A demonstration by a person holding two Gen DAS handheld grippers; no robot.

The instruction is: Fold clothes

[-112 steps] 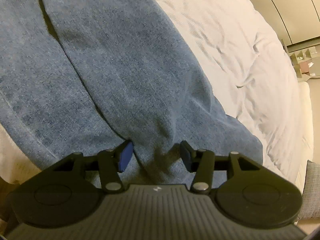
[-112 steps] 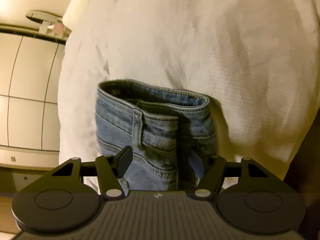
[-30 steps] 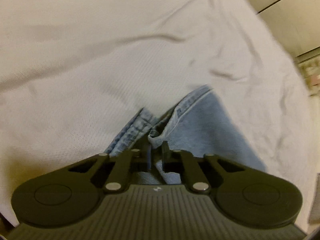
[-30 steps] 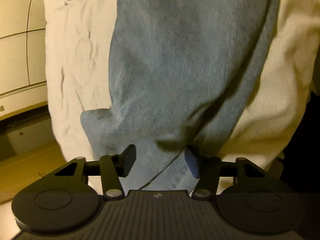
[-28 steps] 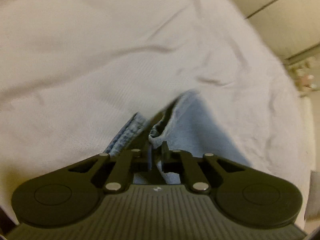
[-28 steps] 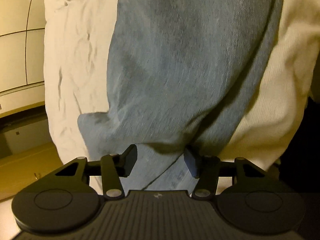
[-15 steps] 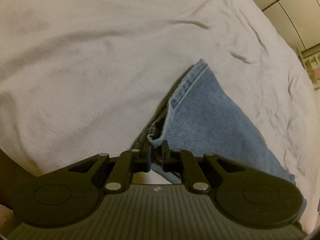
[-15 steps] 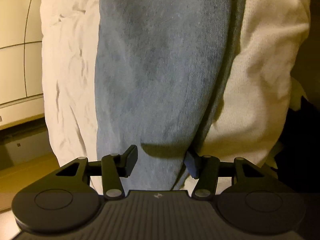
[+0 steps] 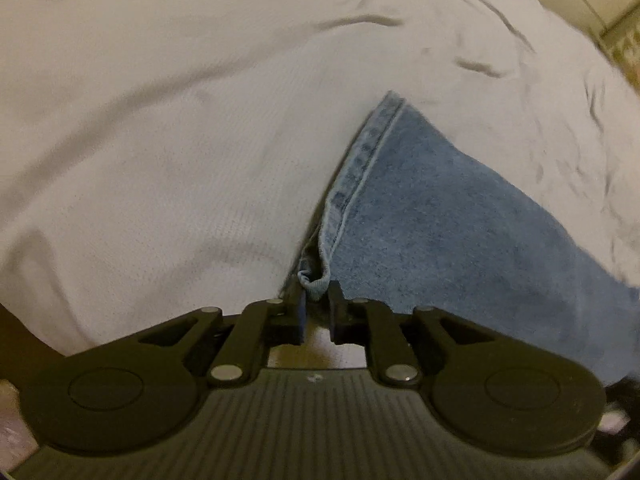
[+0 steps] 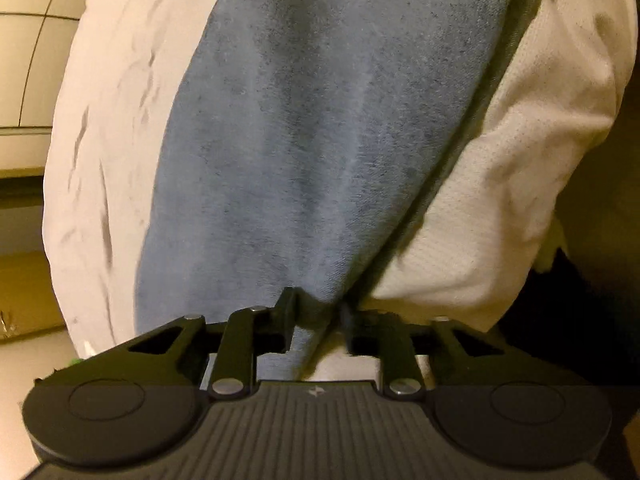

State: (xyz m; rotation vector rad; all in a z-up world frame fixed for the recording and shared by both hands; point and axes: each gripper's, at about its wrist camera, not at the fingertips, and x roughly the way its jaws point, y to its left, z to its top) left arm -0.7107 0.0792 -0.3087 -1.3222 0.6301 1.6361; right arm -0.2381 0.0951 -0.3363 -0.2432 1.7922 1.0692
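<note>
Blue jeans (image 9: pixel 440 220) lie on a white bed sheet (image 9: pixel 180 140), the stitched hem running up and away from my left gripper (image 9: pixel 317 300). Its jaws are opening: a narrow gap shows, and the hem's corner sits loosely between the tips. In the right wrist view a long denim leg (image 10: pixel 320 120) stretches up the picture. My right gripper (image 10: pixel 318 306) is closing on a bunched fold at the leg's near end, and the cloth fills the space between the fingers.
The sheet (image 10: pixel 500 180) is wrinkled on both sides of the jeans and drops off at the bed's edge on the left. Pale wall panels (image 10: pixel 24 60) and a yellowish floor (image 10: pixel 24 280) lie beyond it. Dark shadow fills the right side.
The left jaws, clamped on the hem corner before, have parted slightly as the gripper moved and rolled over the sheet. The right jaws have narrowed around the denim fold, and that view has rolled.
</note>
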